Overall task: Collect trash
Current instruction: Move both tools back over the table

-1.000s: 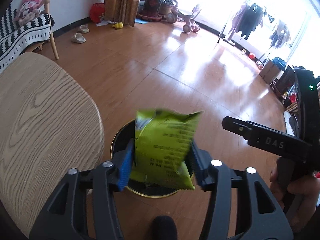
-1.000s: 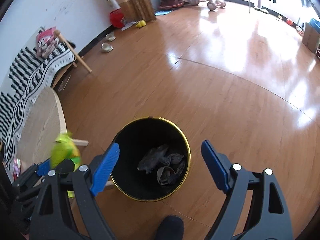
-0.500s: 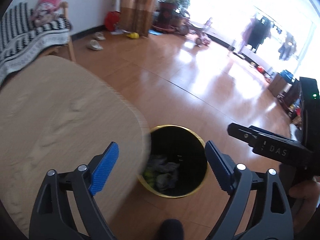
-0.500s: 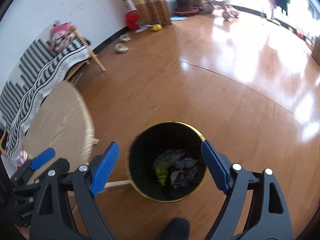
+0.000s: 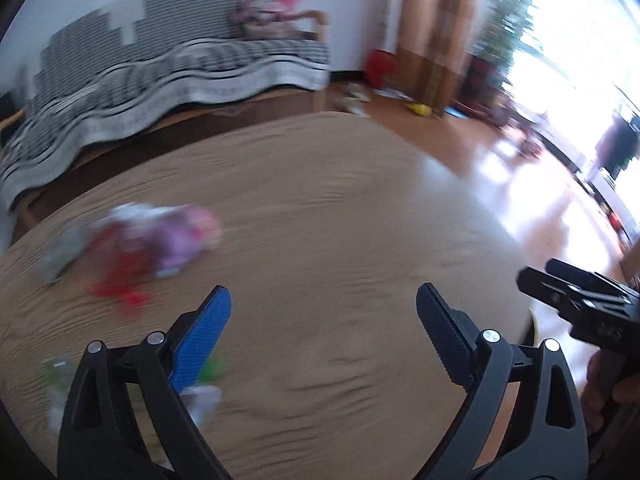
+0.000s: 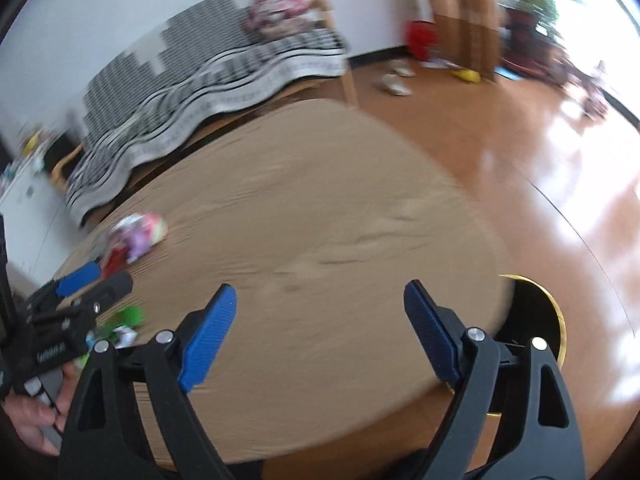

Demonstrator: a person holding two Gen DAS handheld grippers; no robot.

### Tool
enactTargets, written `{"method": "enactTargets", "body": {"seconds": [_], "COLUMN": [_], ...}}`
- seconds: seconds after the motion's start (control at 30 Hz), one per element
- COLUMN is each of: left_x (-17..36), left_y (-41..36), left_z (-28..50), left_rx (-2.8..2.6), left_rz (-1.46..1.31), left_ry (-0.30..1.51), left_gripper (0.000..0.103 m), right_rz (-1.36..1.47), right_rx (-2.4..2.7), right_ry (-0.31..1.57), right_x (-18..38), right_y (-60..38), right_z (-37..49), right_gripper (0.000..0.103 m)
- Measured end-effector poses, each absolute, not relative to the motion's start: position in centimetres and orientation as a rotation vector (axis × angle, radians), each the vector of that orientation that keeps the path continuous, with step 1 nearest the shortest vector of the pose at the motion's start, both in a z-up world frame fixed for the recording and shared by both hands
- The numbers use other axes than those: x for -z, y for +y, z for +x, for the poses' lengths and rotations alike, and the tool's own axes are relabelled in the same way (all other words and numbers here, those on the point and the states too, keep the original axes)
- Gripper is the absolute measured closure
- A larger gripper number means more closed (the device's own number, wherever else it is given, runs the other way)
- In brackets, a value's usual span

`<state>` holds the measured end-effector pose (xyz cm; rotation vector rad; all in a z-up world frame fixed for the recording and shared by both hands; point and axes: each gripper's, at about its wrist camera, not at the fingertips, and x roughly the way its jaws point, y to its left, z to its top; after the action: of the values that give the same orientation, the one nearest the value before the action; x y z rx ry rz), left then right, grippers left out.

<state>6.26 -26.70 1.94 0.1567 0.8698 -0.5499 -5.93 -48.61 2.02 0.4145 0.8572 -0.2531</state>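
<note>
Both views are motion-blurred. My left gripper (image 5: 323, 300) is open and empty above the round wooden table (image 5: 340, 220). A pile of pink, purple and red wrappers (image 5: 152, 240) lies on the table ahead and to its left; it also shows in the right wrist view (image 6: 138, 236). Green and white trash (image 5: 200, 384) lies beside the left finger (image 5: 204, 336). My right gripper (image 6: 320, 300) is open and empty over the table. The black bin with a gold rim (image 6: 536, 320) stands on the floor at the table's right edge, mostly hidden.
A bench with a striped black-and-white blanket (image 5: 168, 76) stands behind the table. Slippers (image 6: 394, 80) and a red object (image 6: 418, 38) lie on the wooden floor (image 6: 540, 160) near the curtain. The left gripper (image 6: 76, 296) shows at the right view's left edge.
The green snack bag left my left gripper and dropped into the bin. Both grippers then swung left from the bin to over the table, still open.
</note>
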Motion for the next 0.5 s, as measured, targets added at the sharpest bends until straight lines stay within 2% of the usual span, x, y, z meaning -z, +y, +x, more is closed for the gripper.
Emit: {"method": "enactTargets", "body": {"seconds": [0.3, 0.5], "left_x": [-1.1, 0.2], "left_y": [-8.5, -1.3], "left_z": [12.4, 14.8], "left_rx": [0.269, 0.175], "left_rz": [0.011, -0.026], "left_ry": [0.902, 0.916], "left_gripper": [0.011, 0.011], "right_rz": [0.291, 0.202], "right_rx": [0.029, -0.054], "right_ry": [0.905, 0.941], "right_x": [-1.8, -0.1], "right_y": [-34.4, -27.9], "right_z": [3.6, 8.7], "right_gripper": [0.02, 0.02]}}
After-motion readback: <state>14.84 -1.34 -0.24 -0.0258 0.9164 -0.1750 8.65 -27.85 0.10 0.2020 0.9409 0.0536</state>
